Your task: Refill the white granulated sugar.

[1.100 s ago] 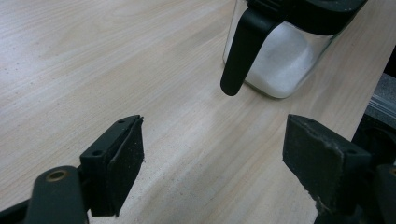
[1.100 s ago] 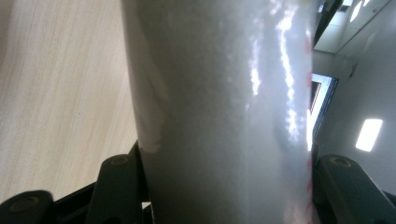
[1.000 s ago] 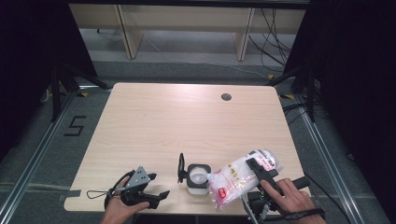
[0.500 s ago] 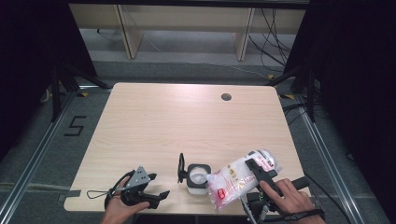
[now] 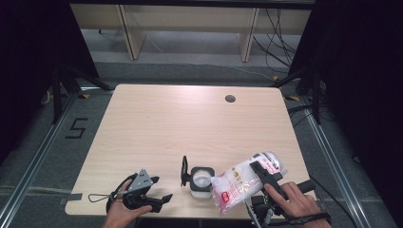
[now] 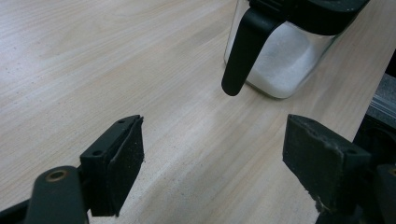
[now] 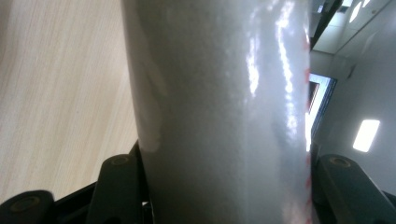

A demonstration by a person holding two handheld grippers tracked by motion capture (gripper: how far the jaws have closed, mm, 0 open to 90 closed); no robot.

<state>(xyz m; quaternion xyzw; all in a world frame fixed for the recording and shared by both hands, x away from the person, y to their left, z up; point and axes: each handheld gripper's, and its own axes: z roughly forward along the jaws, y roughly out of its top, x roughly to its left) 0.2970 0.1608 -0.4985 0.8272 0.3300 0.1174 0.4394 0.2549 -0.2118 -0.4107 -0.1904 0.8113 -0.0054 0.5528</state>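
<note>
Counting one bag (image 5: pixel 237 183), one jar (image 5: pixel 200 180)

Lit evenly from overhead; table (image 5: pixel 190 123) bright, surroundings on both sides nearly black. Soft, short shadows near the jar (image 5: pixel 201 180). Streaks of white glare down the bag (image 7: pixel 224 116), blurred at close range. High view slightly soft.

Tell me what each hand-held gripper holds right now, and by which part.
The right hand-held gripper clamps the white bag across its upper body, jaws on either side. The left hand-held gripper is open and holds nothing.
</note>
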